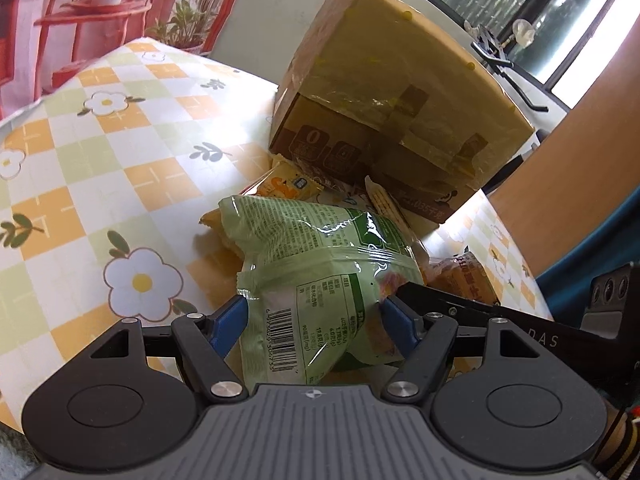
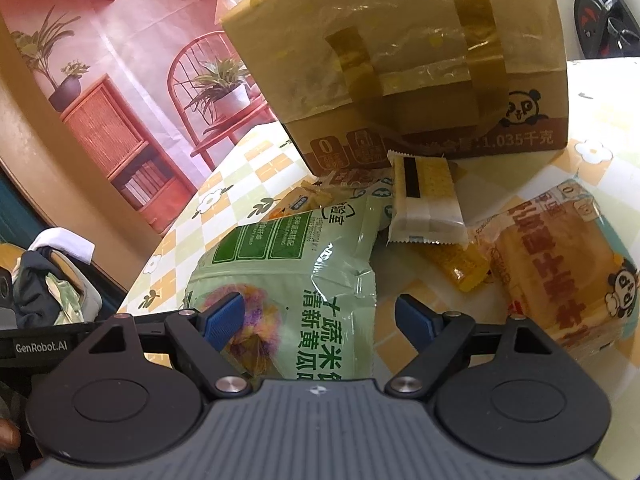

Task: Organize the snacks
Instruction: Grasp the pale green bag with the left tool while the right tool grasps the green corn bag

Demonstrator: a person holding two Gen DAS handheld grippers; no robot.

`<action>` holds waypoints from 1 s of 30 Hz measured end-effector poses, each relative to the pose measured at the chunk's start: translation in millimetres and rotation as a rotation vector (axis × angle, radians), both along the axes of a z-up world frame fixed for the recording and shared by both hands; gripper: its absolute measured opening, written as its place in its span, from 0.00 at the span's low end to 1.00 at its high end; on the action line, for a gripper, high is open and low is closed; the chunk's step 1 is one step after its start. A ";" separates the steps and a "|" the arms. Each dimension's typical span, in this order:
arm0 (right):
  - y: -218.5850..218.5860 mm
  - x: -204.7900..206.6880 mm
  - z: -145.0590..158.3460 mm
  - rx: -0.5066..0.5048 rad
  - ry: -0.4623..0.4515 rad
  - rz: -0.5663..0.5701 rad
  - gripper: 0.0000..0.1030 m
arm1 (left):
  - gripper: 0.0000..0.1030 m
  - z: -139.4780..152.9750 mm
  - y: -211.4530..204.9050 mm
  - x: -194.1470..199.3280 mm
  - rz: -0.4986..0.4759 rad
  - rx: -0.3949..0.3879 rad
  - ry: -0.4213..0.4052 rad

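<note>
My left gripper (image 1: 314,312) is shut on a green snack bag (image 1: 320,264), its blue pads pressing the bag's barcode end. The same green bag (image 2: 292,272) shows in the right wrist view, lying between the open fingers of my right gripper (image 2: 320,318), which does not pinch it. A taped cardboard box (image 1: 384,92) stands behind the snacks; it also shows in the right wrist view (image 2: 420,60). Around the bag lie a white and yellow wafer pack (image 2: 424,200), a small orange pack (image 1: 286,184), a yellow bar (image 2: 460,268) and an orange bread pack (image 2: 560,268).
The table (image 1: 100,152) has a checked cloth with flowers. Its edge runs at the left in the right wrist view (image 2: 156,256), with a chair and clothes (image 2: 48,280) below. A backdrop printed with plants hangs behind.
</note>
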State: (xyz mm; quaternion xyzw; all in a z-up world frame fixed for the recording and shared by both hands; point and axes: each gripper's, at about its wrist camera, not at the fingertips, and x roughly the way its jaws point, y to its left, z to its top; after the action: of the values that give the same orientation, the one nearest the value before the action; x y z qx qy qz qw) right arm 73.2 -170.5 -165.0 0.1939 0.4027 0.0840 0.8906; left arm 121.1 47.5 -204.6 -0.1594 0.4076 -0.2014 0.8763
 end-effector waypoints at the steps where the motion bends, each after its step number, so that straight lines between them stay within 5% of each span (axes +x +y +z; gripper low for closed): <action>1: -0.3 0.4 -0.9 0.006 0.002 0.001 0.82 | 0.74 -1.9 1.1 0.5 0.001 -0.007 0.003; 11: 0.6 1.1 -6.7 0.035 0.011 -0.001 0.74 | 0.78 -16.7 8.2 7.9 0.025 -0.069 0.067; 20: 2.2 1.3 -8.6 0.056 -0.001 0.002 0.67 | 0.66 -23.8 10.3 7.6 0.050 -0.118 0.089; 30: 4.2 -2.5 12.6 0.044 -0.068 0.018 0.56 | 0.63 11.0 2.8 -2.3 0.032 -0.066 -0.019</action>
State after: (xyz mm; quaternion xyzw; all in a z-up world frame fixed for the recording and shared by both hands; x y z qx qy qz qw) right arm 70.7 -166.3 -152.4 0.2069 0.3720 0.1076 0.8984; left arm 118.9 50.2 -193.6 -0.1928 0.3899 -0.2022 0.8775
